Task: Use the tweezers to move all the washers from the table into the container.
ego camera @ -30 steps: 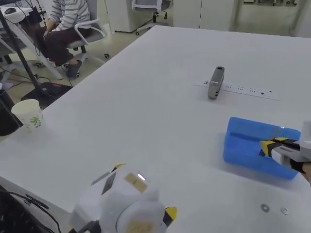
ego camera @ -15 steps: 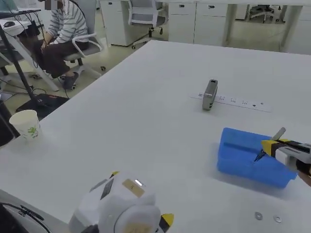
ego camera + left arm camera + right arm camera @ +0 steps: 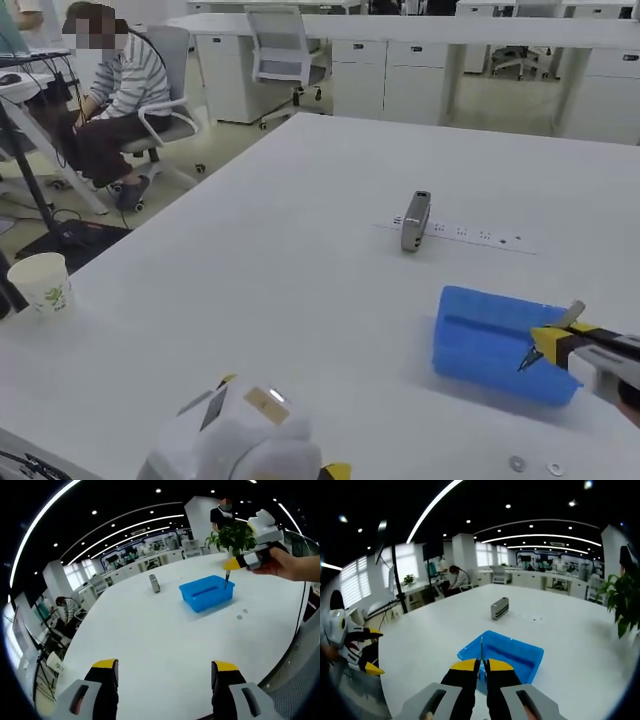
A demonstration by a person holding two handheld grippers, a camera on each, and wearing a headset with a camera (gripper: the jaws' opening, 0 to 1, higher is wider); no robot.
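Head view: two washers lie on the white table, near the blue container. The right hand-held gripper is clamped on the tweezers, their tips down over the container. The left hand-held gripper gapes wide and empty above broad bare tabletop.

I hold my left gripper close in front of me with its jaws wide apart, while my right gripper, gripped in my hand, reaches forward with jaws pinched on the tweezers.
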